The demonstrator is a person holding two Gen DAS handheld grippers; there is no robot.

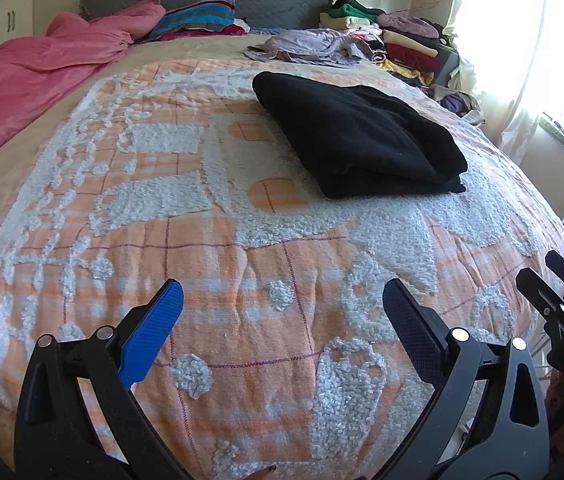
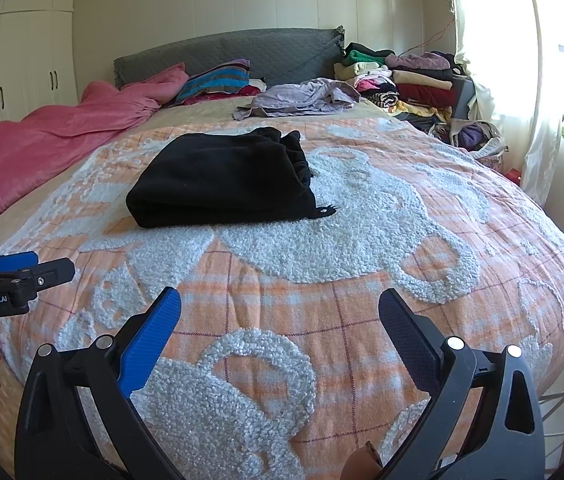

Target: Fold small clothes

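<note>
Folded black garment (image 1: 358, 136) lies well beyond both wide-spread, empty grippers, left (image 1: 282, 312) and right (image 2: 279, 312).

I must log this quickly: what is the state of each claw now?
Left claw: open, holding nothing, above the blanket.
Right claw: open, holding nothing.
</note>
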